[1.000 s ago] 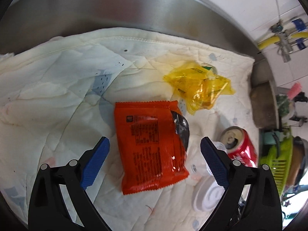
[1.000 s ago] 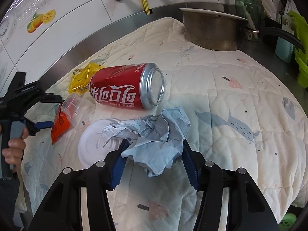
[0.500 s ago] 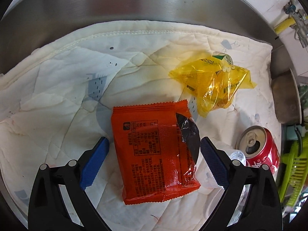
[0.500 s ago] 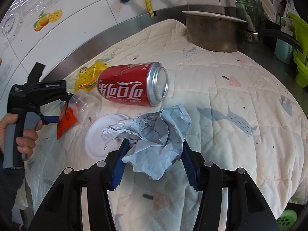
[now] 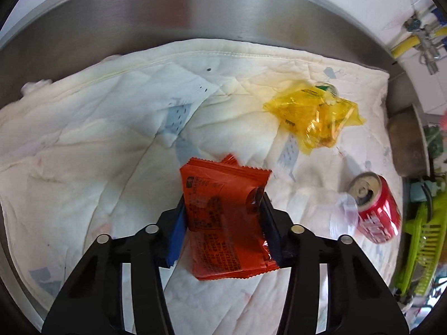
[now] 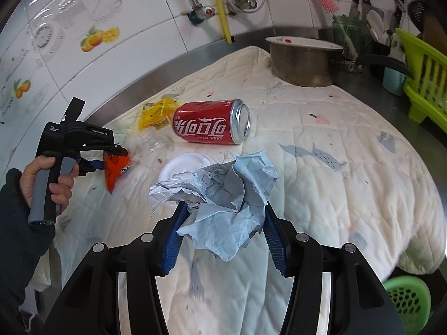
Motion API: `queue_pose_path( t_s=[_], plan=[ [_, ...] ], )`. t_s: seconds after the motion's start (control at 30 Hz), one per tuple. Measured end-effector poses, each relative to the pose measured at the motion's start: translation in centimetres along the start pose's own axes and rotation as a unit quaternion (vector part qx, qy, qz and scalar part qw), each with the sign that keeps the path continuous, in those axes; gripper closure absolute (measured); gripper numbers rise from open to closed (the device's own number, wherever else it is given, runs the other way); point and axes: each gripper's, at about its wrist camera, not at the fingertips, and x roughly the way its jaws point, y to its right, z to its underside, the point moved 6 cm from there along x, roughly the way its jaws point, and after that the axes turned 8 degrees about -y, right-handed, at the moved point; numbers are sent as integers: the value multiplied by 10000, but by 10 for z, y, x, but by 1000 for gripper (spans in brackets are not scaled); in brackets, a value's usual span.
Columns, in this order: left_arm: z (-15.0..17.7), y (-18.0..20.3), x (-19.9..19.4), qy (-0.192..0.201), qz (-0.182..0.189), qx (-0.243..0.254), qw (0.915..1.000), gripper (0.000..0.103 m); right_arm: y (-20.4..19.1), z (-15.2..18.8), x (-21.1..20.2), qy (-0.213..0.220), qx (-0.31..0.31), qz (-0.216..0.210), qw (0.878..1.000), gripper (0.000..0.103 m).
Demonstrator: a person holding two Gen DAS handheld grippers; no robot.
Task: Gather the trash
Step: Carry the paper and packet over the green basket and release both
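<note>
The left gripper (image 5: 223,217) is closing its jaws on the orange snack packet (image 5: 227,220); both blue pads press the packet's sides and the foil buckles between them. The right gripper (image 6: 222,223) holds a crumpled blue paper wad (image 6: 223,195) in a narrow grip, with the wad bulging above and below the pads.

Work surface: a white quilted cloth (image 6: 335,173) covers a steel counter (image 5: 195,8). In the left wrist view the cloth's stitched far edge runs just short of the counter's raised steel rim. In the right wrist view the cloth's right side drops off over the counter edge.

Remaining trash on the cloth:
- A yellow wrapper (image 5: 315,117) lies near the far edge, well apart from the packet.
- A red can (image 6: 212,125) lies on its side, open end toward the pot (image 6: 304,61).
- A white lid (image 6: 187,164) lies flat just behind the paper wad, partly hidden by it.
- A clear plastic cup (image 5: 345,215) lies beside the can; its outline is faint and possibly it touches the can.

Open room: the cloth left of the packet is bare, and so is the cloth right of the paper wad.

Limits of view: the green rack (image 6: 424,83) is cut off at the frame edge. The green basket (image 6: 408,301) at lower right is partly hidden by the gripper arm. A hand (image 6: 47,178) grips the left gripper's handle; the sleeve runs out of frame.
</note>
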Motion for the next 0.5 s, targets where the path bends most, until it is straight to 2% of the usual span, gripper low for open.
queue_pose_path(
  t_s=[0.1, 0.27, 0.5],
  plan=[
    [14, -4, -13, 90, 105, 99, 9999, 61, 3, 15, -19, 69, 36, 20, 10000, 52],
    [41, -10, -37, 187, 300, 229, 9991, 61, 15, 44, -49, 122, 175, 108, 9997, 51],
    [106, 7, -70, 229, 626, 824, 9944, 62, 56, 102, -90, 118, 510, 638, 9966, 51]
  ],
)
